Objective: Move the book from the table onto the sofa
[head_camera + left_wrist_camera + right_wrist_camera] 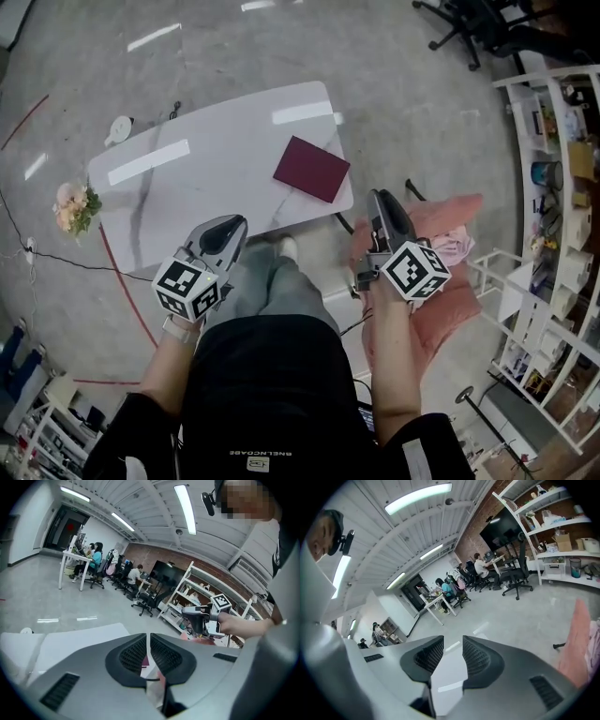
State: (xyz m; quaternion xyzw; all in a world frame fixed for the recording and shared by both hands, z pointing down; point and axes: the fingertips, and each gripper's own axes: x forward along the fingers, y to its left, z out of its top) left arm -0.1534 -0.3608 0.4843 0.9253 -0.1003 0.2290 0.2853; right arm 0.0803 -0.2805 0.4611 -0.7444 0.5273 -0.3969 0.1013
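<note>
- The dark red, flat rectangular book (311, 169) lies closed near the right end of the white, marble-veined tabletop (187, 178), just inside the edge; neither tool touches it, so the move has not begun
- The left tool (231, 225) hangs just off the tabletop's near edge with its pads pressed together on nothing; it looks held in reserve
- The right tool (379, 199) is off the tabletop's right end, the side where the book lies; its jaws stand a little apart and only bare tabletop shows between them, which I read as getting ready to take the book by an edge
- Both tools tilt gently down towards the tabletop, an angle that suits coming in low at something thin and flat
- The salmon-pink upholstered sofa (461, 208) sits just beside the tabletop's right end, under the right forearm, so the carry should be short
- The tabletop is smooth and glossy and mirrors the ceiling strip lights; the book may slide under a push instead of lifting
- Around the tabletop: a grey polished concrete floor (422, 112), pale flowers (75, 206) on the floor off its left end, black office chairs (469, 28) beyond its far side, and a white shelving rack (553, 234) past the sofa
</note>
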